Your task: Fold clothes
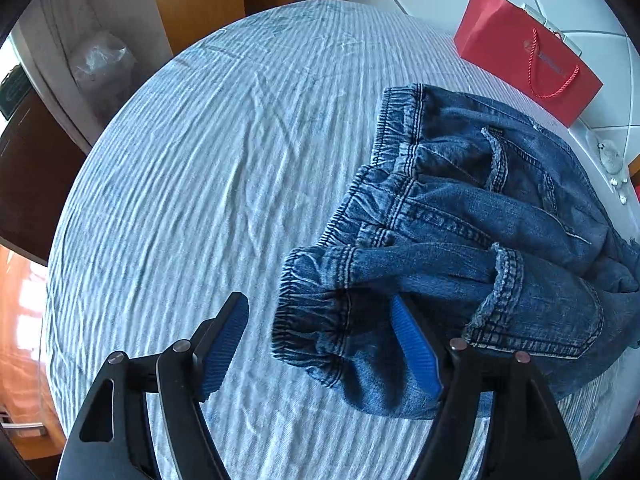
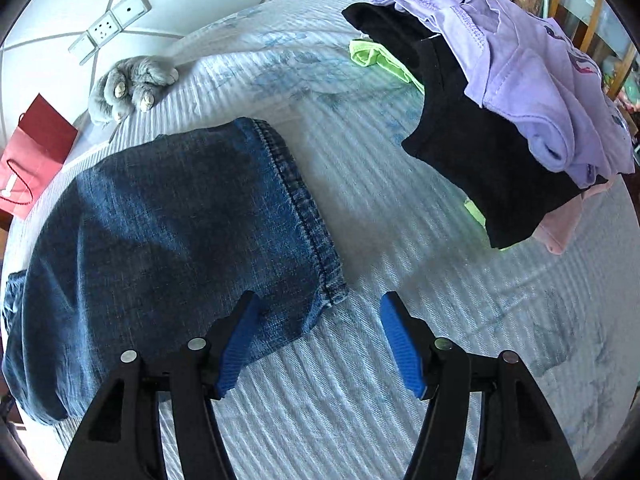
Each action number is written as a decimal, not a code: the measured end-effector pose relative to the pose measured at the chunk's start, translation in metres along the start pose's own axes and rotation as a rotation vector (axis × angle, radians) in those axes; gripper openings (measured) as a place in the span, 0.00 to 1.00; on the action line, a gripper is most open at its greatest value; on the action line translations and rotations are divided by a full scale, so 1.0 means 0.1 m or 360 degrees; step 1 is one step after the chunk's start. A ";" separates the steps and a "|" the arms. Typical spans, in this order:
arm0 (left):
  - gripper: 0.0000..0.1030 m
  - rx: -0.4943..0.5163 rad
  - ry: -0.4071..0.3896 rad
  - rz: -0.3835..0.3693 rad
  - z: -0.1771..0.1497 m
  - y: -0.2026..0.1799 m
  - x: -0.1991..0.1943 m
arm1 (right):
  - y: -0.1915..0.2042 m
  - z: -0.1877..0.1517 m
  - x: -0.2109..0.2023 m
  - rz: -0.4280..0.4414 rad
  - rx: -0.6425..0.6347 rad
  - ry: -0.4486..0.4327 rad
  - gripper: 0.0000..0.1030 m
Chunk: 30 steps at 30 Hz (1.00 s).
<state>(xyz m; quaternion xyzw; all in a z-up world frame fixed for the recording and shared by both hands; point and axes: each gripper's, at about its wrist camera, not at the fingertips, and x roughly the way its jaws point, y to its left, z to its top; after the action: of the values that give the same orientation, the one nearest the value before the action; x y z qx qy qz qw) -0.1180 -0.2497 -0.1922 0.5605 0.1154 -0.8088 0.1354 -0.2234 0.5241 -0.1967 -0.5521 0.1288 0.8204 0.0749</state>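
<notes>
Left tool [image 1: 320,344] and right tool [image 2: 316,340] both hang wide apart over the jeans [image 1: 460,240] on the bed [image 1: 180,180], gripping nothing; clothes pile [image 2: 520,92] near the far edge.

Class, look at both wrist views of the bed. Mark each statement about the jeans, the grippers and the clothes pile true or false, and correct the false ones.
1. The jeans lie on the striped bedsheet. True.
2. The left gripper is clamped shut on the waistband. False: it is open.
3. The right gripper is open. True.
4. A purple garment lies on top of a black garment. True.
5. The paper bag is green. False: it is red.
</notes>
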 end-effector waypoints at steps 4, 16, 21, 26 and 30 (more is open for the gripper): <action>0.72 -0.0045 0.0015 -0.0022 0.02 -0.01 0.12 | 0.01 0.01 0.01 0.0002 0.0000 -0.0004 0.64; 0.35 0.0099 -0.0217 0.0176 0.02 -0.41 -0.27 | 0.40 0.10 -0.19 -0.0167 -0.0246 -0.0170 0.15; 0.35 0.0069 -0.0346 0.0092 0.03 -0.22 -0.86 | 0.08 -0.06 -1.13 -0.0093 -0.0135 -0.0401 0.15; 0.33 0.0046 -0.0338 -0.0034 -0.10 -0.01 -1.13 | -0.42 -0.62 -1.89 -0.0082 0.0020 -0.0479 0.15; 0.33 0.0106 -0.0225 -0.0024 -0.38 0.03 -0.92 | -0.78 -1.19 -1.85 -0.0147 0.0101 -0.0273 0.15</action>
<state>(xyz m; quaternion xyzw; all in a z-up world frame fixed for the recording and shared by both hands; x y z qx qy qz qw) -0.0527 -0.2309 -0.1188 0.5052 0.0828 -0.8508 0.1185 -0.0274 0.5669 -0.0774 -0.4826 0.1223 0.8558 0.1409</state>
